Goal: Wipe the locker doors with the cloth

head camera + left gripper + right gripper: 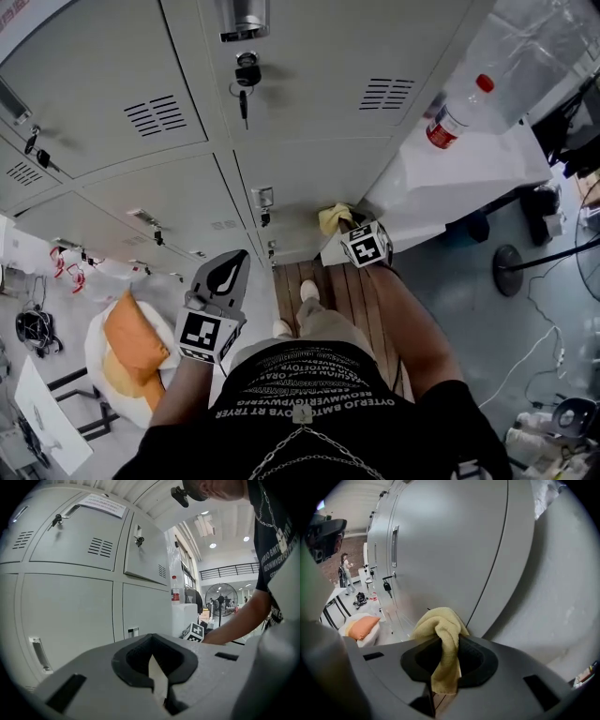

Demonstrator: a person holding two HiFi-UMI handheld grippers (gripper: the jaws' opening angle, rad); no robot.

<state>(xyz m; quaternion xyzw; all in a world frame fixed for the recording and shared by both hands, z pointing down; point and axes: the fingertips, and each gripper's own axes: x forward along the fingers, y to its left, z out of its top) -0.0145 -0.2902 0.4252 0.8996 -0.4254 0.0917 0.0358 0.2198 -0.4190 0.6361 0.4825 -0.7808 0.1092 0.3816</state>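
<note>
While right tongs [443,665] clench cloth [439,629] near locker door [450,541], left tongs [157,674] clenched empty.

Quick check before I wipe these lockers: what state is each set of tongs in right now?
Left tongs: closed, nothing held.
Right tongs: closed on the yellow cloth.

Crumpled yellow cloth [440,639] low beside closed grey locker doors [309,159]

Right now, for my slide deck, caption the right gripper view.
Right tool clamps a yellow cloth in front of a grey locker door.
</note>
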